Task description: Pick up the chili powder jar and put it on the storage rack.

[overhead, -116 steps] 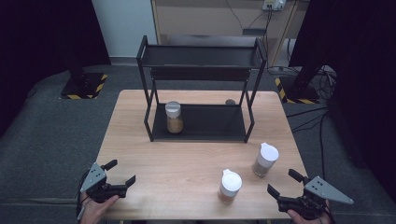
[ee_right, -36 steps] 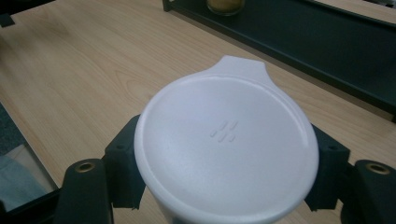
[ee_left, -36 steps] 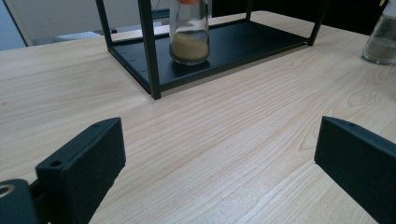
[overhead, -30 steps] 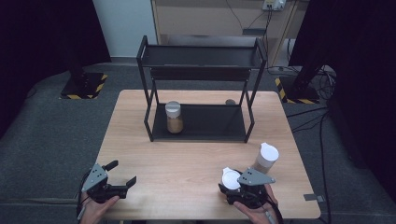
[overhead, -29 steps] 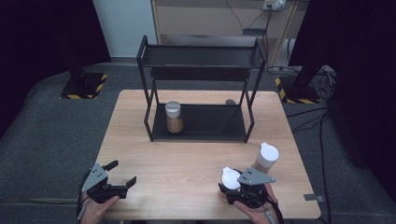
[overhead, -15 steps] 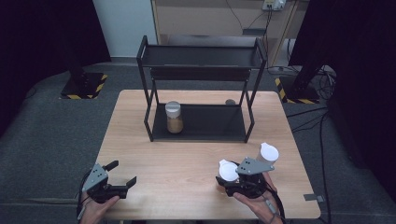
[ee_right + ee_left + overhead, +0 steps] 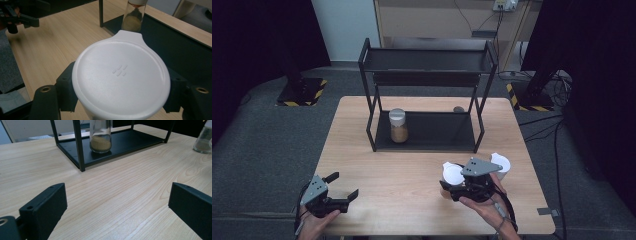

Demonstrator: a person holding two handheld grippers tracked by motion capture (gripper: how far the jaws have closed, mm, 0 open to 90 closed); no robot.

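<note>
Right gripper (image 7: 451, 188) fingers clamped on white-lidded jar (image 7: 452, 176), lifted off worktop (image 7: 412, 175) front right, in front of black rack (image 7: 427, 95); left gripper (image 7: 343, 186) fingers spread, holding nothing, near front left edge

Two-tier black metal rack (image 7: 427, 75) stands at far-middle of light wooden table (image 7: 377, 175). On its bottom shelf, left side: glass jar w/ white cap and brown powder (image 7: 398, 126). White-lidded glass jar (image 7: 452, 176) sits betw. jaws of right gripper (image 7: 462, 190), in front of rack, right of centre. Second white-lidded glass jar (image 7: 500, 164) just right & behind it. Left gripper (image 7: 343, 186) at near-left table edge, well apart from both.
</note>
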